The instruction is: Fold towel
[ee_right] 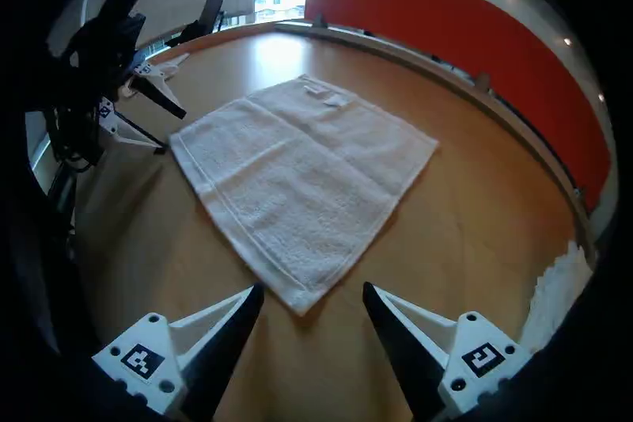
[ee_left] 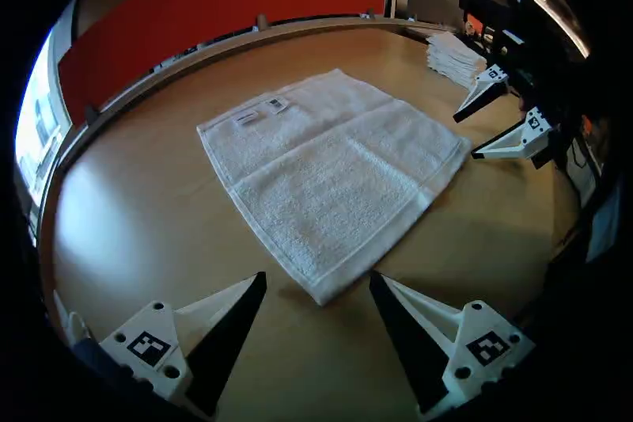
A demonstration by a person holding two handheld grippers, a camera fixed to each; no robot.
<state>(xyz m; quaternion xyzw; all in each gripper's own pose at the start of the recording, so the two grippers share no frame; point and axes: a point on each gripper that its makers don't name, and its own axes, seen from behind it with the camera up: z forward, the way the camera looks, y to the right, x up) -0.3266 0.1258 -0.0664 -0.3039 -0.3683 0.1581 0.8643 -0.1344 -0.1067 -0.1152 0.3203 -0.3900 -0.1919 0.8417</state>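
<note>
left hand-held gripper (ee_left: 316, 295), bottom of left gripper view: fingers spread, released, nothing between them, tips just short of the near towel corner. right hand-held gripper (ee_right: 310, 303), bottom of right gripper view: likewise released and empty. towel (ee_left: 332, 176) lies flat mid-frame on the bench (ee_left: 142, 216), labels at its far edge. stack of folded towels (ee_left: 455, 58) upper right. red panel (ee_left: 221, 10) across the top.

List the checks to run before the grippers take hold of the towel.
1. Towel spread flat on the table: ok.
2. Left gripper jaws open: ok.
3. Right gripper jaws open: ok.
4. Towel corner lined up between each gripper's jaws: ok.
5. Jaws low enough to catch the corner: cannot tell.
6. Stacked towels clear of the towel: ok.
</note>
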